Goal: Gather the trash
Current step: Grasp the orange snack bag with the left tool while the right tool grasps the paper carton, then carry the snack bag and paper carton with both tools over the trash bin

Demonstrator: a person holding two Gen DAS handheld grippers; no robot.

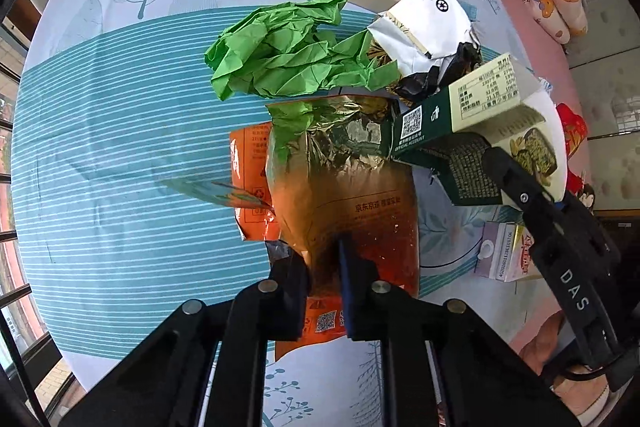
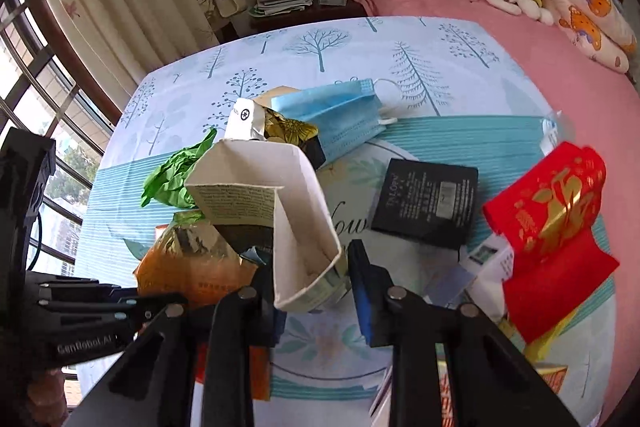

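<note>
My left gripper (image 1: 325, 267) is shut on the lower part of a crinkled orange and gold foil bag (image 1: 344, 187), which stands up between its pads. The same bag (image 2: 192, 263) shows at the lower left of the right wrist view. My right gripper (image 2: 312, 287) is shut on the near end of an open green and cream carton (image 2: 296, 195). In the left wrist view that carton (image 1: 480, 107) hangs tilted over the pile, with a right finger (image 1: 508, 171) lying across it. Crumpled green paper (image 1: 288, 55) and a white crushed pack (image 1: 428, 27) lie beyond.
The trash lies on a bed sheet (image 2: 460, 139) printed with trees and stripes. A blue face mask (image 2: 336, 123), a black flat box (image 2: 428, 203) and a red envelope (image 2: 552, 219) lie to the right. Pink blanket (image 2: 560, 79), pillow and plush toys are behind; windows are at left.
</note>
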